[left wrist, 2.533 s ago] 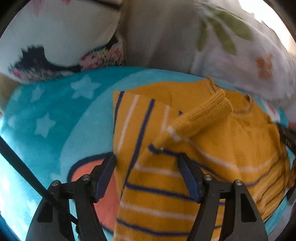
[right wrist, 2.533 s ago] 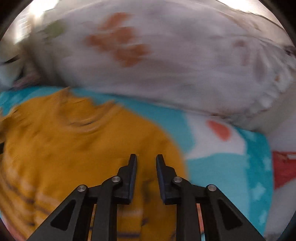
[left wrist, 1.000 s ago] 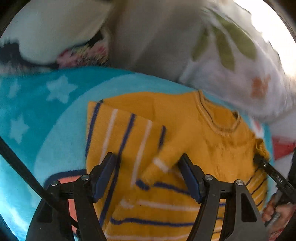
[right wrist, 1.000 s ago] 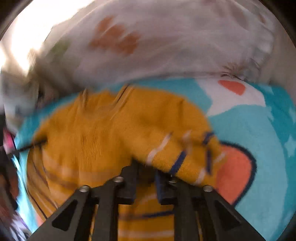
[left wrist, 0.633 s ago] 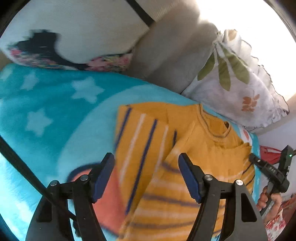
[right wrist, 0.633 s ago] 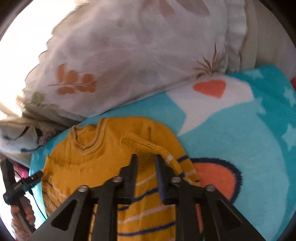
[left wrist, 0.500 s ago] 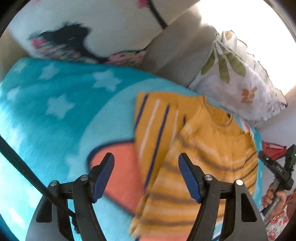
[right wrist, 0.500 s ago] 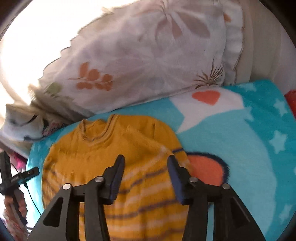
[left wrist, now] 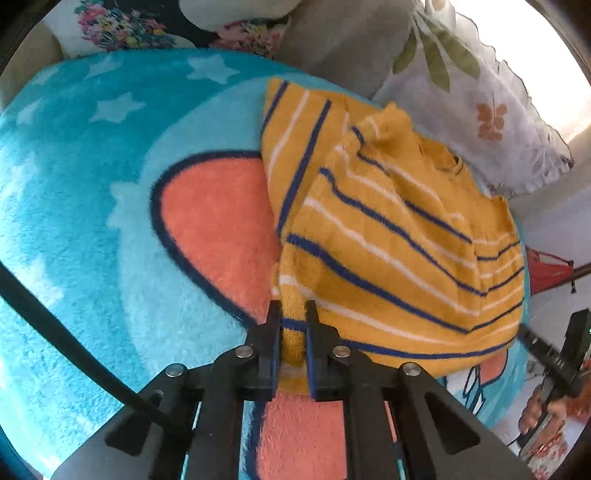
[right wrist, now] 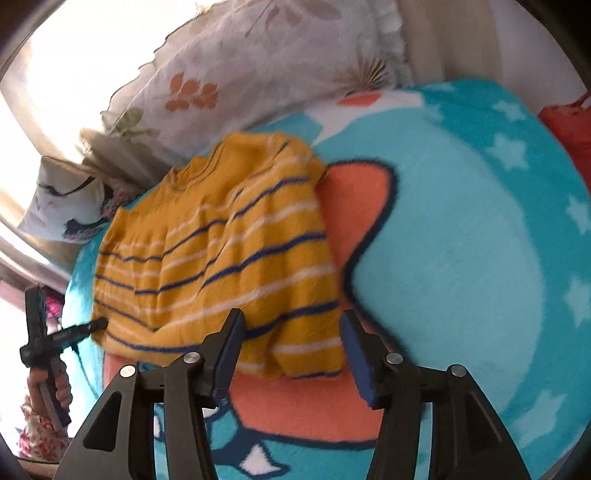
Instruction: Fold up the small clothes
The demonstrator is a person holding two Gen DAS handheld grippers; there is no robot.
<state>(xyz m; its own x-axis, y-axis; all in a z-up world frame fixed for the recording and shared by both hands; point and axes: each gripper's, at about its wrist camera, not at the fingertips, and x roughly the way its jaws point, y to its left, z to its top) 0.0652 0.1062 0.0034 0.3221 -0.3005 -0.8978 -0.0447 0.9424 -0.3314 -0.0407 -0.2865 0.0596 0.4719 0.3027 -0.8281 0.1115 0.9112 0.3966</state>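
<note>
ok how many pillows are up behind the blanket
2 in view: a white leaf-print pillow behind the yellow striped sweater, and a floral pillow at the blanket's far left corner. Others may be hidden.

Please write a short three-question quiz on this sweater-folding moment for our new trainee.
1. True or false: the left gripper is shut on the sweater.
2. The right gripper has its jaws: A) open, B) shut on the hem, C) out of view.
3. Fill in: the sweater lies on a turquoise ____ with white stars.

Key: 1 true; 2 A; 3 blanket.
</note>
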